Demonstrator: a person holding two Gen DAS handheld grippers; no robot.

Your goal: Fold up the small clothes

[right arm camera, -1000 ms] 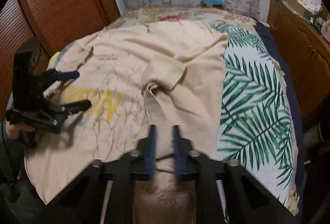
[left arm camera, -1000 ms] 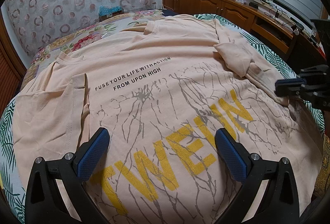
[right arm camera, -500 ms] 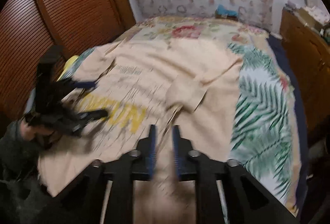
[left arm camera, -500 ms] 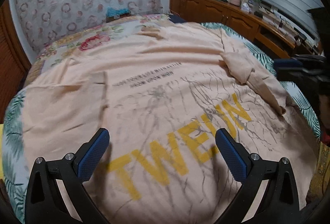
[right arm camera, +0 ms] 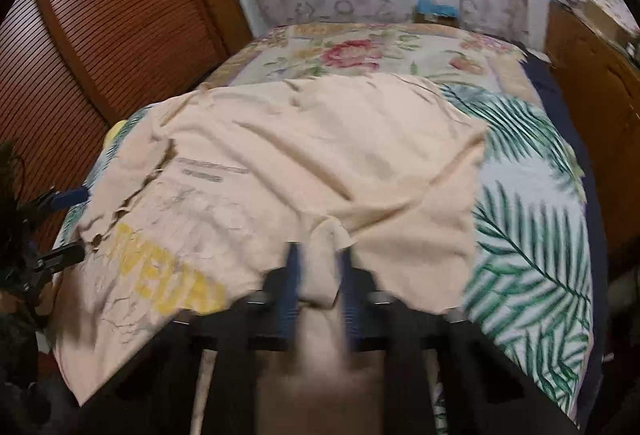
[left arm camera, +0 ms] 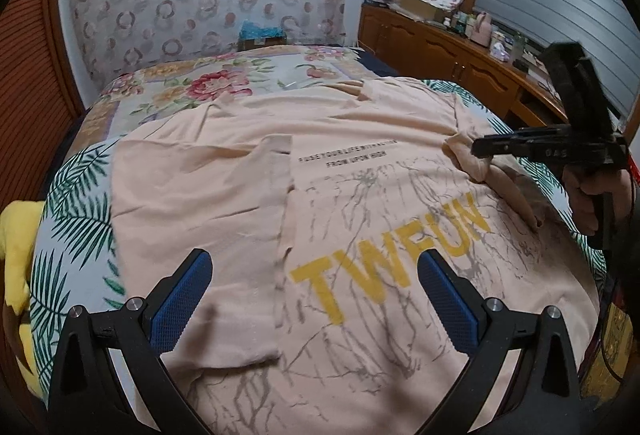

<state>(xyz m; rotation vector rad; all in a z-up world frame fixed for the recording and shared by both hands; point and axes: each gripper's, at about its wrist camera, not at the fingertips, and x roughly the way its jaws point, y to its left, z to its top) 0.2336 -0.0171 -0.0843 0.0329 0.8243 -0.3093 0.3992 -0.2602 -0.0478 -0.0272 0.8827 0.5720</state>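
A peach T-shirt (left arm camera: 360, 203) with yellow letters lies flat on the bed, its side edges folded inward. My left gripper (left arm camera: 312, 259) hovers open over the shirt's lower half, with nothing between its blue pads. The right gripper (left arm camera: 478, 151) comes in from the right, held by a person's hand, at the bunched sleeve on the shirt's right side. In the blurred right wrist view the right gripper (right arm camera: 320, 255) has its jaws closing, with a raised fold of the T-shirt (right arm camera: 320, 155) pinched between them. The left gripper (right arm camera: 80, 223) shows at the far left.
The bed cover (right arm camera: 528, 215) has a palm-leaf and flower print. A yellow cloth (left arm camera: 16, 235) lies at the bed's left edge. Slatted wooden doors (right arm camera: 100, 35) stand on the left, a cluttered wooden cabinet (left arm camera: 440, 47) on the right, and a blue box (left arm camera: 260, 33) at the headboard.
The left gripper has drifted left across the shirt, still open. The right gripper has moved up along the folded strip to the bunched sleeve and now lifts cloth between its pads.
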